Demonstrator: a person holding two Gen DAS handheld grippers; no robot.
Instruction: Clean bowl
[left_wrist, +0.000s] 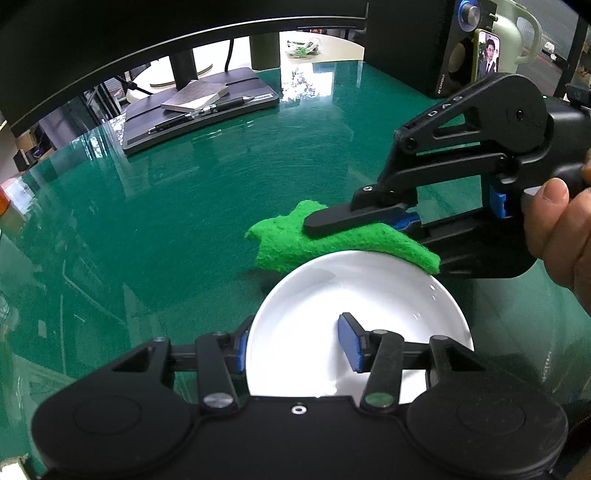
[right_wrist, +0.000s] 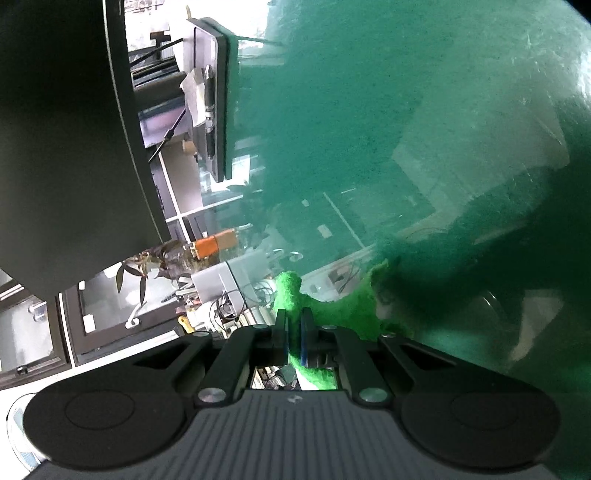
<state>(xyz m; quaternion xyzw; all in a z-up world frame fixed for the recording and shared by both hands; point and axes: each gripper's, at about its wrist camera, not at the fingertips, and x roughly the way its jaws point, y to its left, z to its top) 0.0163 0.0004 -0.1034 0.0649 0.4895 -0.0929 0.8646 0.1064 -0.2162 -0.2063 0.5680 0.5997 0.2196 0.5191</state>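
A white bowl (left_wrist: 369, 295) sits on the green glass tabletop (left_wrist: 184, 206), near in the left wrist view. My left gripper (left_wrist: 295, 349) straddles the bowl's near-left rim. One blue pad (left_wrist: 242, 350) is just outside the rim and the other (left_wrist: 349, 347) is over the inside, with a wide gap between them. A person's hand (left_wrist: 554, 229) holds my right gripper (left_wrist: 314, 230) in from the right, shut on a green scouring cloth (left_wrist: 291, 243). The cloth drapes over the bowl's far rim. In the right wrist view the cloth (right_wrist: 354, 314) is pinched between the fingers of the right gripper (right_wrist: 293, 332), and the bowl is hidden.
A monitor (left_wrist: 147, 33) stands at the back on a dark base (left_wrist: 207, 110) that carries a notebook (left_wrist: 195, 96) and pens. At the back right are a black speaker (left_wrist: 443, 48) and a phone (left_wrist: 487, 55). Bare tabletop stretches left of the bowl.
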